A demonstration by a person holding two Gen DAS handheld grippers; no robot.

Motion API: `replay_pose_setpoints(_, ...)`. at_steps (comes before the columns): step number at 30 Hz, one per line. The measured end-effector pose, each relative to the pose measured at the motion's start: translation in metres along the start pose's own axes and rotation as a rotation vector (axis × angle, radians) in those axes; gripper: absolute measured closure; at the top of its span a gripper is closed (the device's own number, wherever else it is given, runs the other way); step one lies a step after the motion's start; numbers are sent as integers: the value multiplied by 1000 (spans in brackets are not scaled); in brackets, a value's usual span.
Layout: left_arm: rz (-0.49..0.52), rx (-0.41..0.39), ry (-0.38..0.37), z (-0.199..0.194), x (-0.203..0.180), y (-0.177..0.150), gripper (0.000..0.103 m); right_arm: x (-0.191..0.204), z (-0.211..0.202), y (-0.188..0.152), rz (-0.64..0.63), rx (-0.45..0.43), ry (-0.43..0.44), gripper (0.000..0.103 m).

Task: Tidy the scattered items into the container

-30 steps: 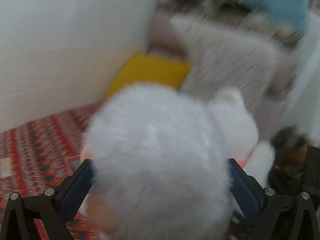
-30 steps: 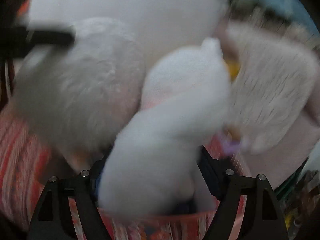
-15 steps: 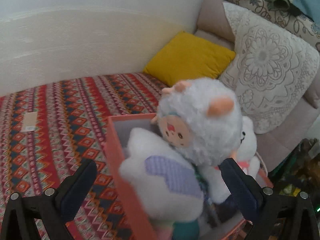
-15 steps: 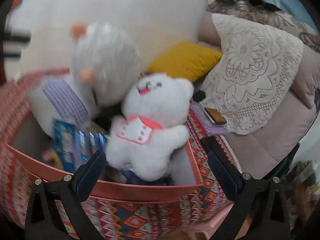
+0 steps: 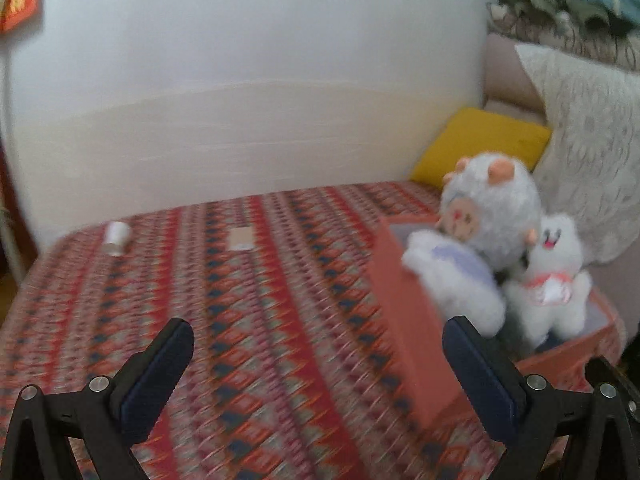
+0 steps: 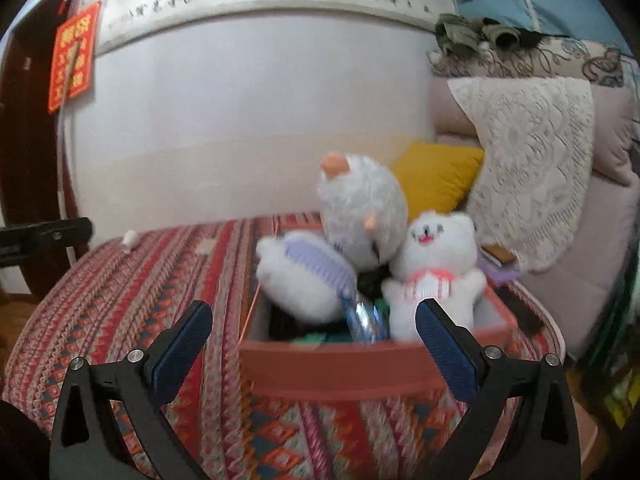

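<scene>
On the red patterned bedspread [image 5: 248,320], toward its right edge: one salmon-orange open-topped box [image 6: 340,368], near wall blurred in both views. Inside, upright and touching side by side: one grey-white fluffy sheep plush with peach horns and a lilac striped belly [image 6: 352,216], and one smaller white bear plush with a pink-trimmed bib [image 6: 434,264], lower halves hidden behind the box wall. Beneath them, partly buried: one shiny blue packet [image 6: 366,318] and dark and green items too hidden to name.

Left on the bedspread, well apart from the box near the far edge: one small white cylinder [image 5: 117,237] lying on its side, and one small beige flat card [image 5: 241,238]; both blurred, details unreadable.

Beyond the box: one yellow cushion [image 6: 436,176] and one cream lace cushion [image 6: 528,184] against a pinkish sofa back; dark clutter at far right, indistinct.

Left gripper [image 5: 316,364]: jaws spread wide, nothing between, over bare bedspread left of the box. Right gripper [image 6: 314,344]: jaws spread wide, empty, near side of the box. Broad bare bedspread between box and left edge.
</scene>
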State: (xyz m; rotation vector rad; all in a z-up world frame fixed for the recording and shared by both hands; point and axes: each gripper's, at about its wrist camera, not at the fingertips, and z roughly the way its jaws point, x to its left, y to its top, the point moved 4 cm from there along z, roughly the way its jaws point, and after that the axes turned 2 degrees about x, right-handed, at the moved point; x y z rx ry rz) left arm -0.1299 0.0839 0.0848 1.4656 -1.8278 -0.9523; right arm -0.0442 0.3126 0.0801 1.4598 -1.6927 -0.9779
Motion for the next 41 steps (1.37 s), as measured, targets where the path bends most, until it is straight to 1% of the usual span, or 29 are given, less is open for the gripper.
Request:
replay_pose_setpoints(3,32,-5,30,-25,-3,-20,0,12,-14,-16,21,31,-42,0)
replay_pose_setpoints(7,62,-21,16,-57,-11,-43,0,24,-30,-34,48,55,-85,0)
replay_pose_setpoints(8,70,-31,23,-65,-14,-47,0,27,-34,-37,51,52,-92,0)
replay_pose_setpoints(10,72,-50,7,-79,-18,-55,0,33,-44,-44,54,42,-104,0)
replay_pose_setpoints(17,89,-35,-19,-105,-34,-78,0,35,-83,-64,48,4,-120,0)
replay_pose_setpoints(20,90,-27,-33,-113,-38,-85,0,33,-94,-71,43,3,-122,0)
replay_pose_setpoints(24,100,-49,9,-126,-42,-91,0,28,-105,-78,49,1,-121,0)
replay_pose_setpoints(26,99,-53,8,-129,-43,-91,0,25,-111,-79,53,-2,-123,0)
replay_pose_setpoints(29,85,-41,-29,-131,-44,-91,0,22,-116,-80,56,-4,-124,0)
replay_pose_setpoints(32,72,-19,-88,-128,-47,-92,0,19,-121,-80,57,-4,-123,0)
replay_pose_setpoints(34,61,-28,-135,-129,-50,-93,0,16,-121,-81,59,-1,-125,0)
replay_pose_setpoints(36,52,-43,-166,-129,-52,-94,0,14,-122,-82,63,1,-128,0)
replay_pose_setpoints(39,37,-54,-182,-129,-54,-95,0,10,-120,-84,74,6,-130,0)
replay_pose_setpoints(41,34,-53,-179,-128,-53,-96,0,9,-117,-86,80,18,-125,0)
